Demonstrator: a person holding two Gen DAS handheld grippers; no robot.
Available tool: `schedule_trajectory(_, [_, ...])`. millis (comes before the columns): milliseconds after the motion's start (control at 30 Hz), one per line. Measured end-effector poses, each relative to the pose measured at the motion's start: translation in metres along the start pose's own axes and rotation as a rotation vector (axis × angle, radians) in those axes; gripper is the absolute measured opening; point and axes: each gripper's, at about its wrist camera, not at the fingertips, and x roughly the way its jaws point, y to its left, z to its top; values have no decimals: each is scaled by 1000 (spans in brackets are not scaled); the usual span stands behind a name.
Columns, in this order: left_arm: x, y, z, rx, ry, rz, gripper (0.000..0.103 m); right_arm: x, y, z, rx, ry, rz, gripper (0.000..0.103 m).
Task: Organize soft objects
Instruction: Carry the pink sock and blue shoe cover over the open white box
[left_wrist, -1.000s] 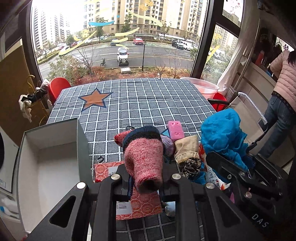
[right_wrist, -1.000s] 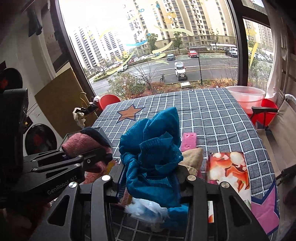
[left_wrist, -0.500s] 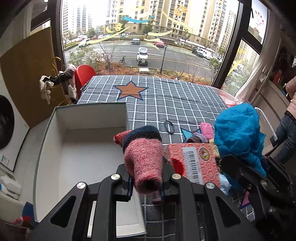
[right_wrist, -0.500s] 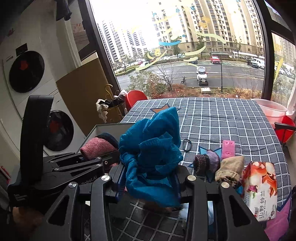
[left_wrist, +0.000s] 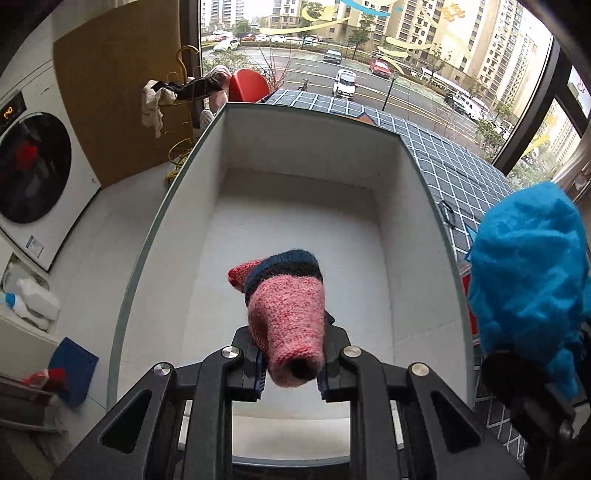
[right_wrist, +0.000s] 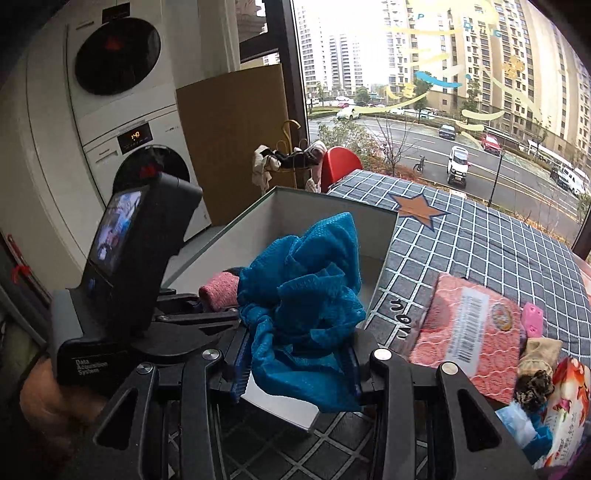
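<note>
Left gripper (left_wrist: 291, 373): jaws drawn narrow, clamped on pink knit sock (left_wrist: 286, 317), hanging over bare floor of white box (left_wrist: 413, 236). Right gripper (right_wrist: 295, 373): jaws pinched on blue mesh bundle (right_wrist: 303, 295), poised over near corner of the box, above checked tablecloth (right_wrist: 498, 243).

Handling, judged: sock light, soft, springy, rough enough not to slip; taken mid-body, open cuff at 6 o'clock toward the camera, dark-banded end at 12 o'clock. Mesh bundle lighter still, loose and floppy, folds spilling at 6 o'clock below the pads; best gripped deep in the bunched middle, else a fold may snag on the box rim.

Writing, left to right in the right wrist view: "Data Acquisition System" on left gripper's housing at 8 o'clock; lit display on washing machine (right_wrist: 135, 136) at 10 o'clock, apparently "1:40"; barcode on pink packet (right_wrist: 469, 332) at 4 o'clock, print too small to read.
</note>
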Motion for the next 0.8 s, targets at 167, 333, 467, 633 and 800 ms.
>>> schedule_trajectory(167, [12, 8, -11, -3, 35, 15, 22, 31, 1, -14, -12, 78, -5, 42])
schedule_trajectory(333, [11, 8, -19, 27, 24, 39, 22, 45, 6, -29, 2, 149, 46, 42])
schedule_trajectory(467, [9, 20, -22, -8, 36, 59, 22, 43, 16, -37, 8, 157, 94, 42])
schedule_trajectory(633, [1, 15, -24, 5, 27, 47, 22, 47, 23, -41, -16, 150, 86, 42])
schedule_trajectory(800, [4, 10, -18, 15, 21, 23, 22, 41, 10, -35, 22, 123, 56, 42])
